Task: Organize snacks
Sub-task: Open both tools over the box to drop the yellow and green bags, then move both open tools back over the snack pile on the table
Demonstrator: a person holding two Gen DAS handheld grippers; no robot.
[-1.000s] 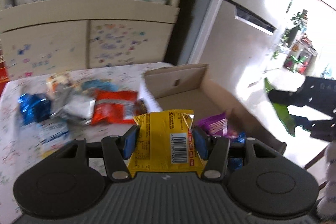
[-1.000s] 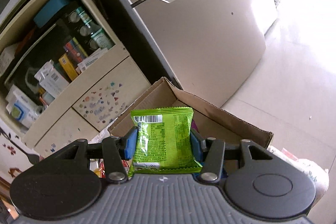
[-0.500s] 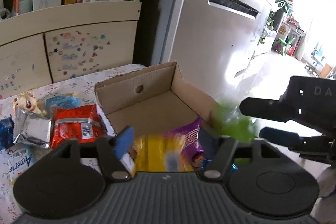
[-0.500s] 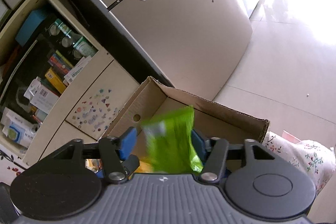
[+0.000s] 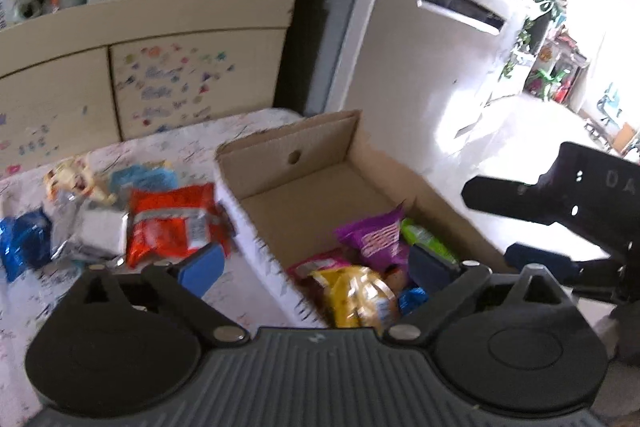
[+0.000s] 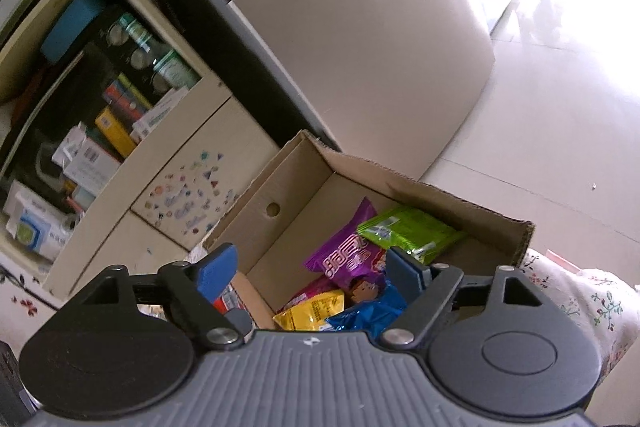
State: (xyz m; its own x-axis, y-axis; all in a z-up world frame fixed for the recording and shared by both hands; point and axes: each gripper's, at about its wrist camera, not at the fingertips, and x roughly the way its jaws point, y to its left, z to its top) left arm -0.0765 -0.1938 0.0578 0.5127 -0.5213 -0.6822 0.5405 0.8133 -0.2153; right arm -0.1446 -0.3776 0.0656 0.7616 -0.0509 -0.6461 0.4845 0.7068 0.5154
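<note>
Now that both packets have been released, the shiny yellow foil snack packet (image 5: 356, 301) and the bright green foil snack packet (image 6: 410, 229) are seen lying inside the open brown cardboard box (image 5: 288, 147) on the desk (image 5: 248, 251). Two more snacks are thereby sorted, while several packets, such as the red one (image 5: 172, 223), are left outside. The left tool (image 5: 316, 267) is angled downward over the box, its jaws opening wide with nothing between them. The right tool (image 6: 308, 269) is held likewise, opening and empty.

Light: I see bright daylight from the right.
Glare: floor (image 5: 520, 131) and fridge (image 6: 360, 39) blown out.
Blur: left view soft; snack packets (image 5: 168, 223) smeared.
Edges: fisheye bending.
</note>
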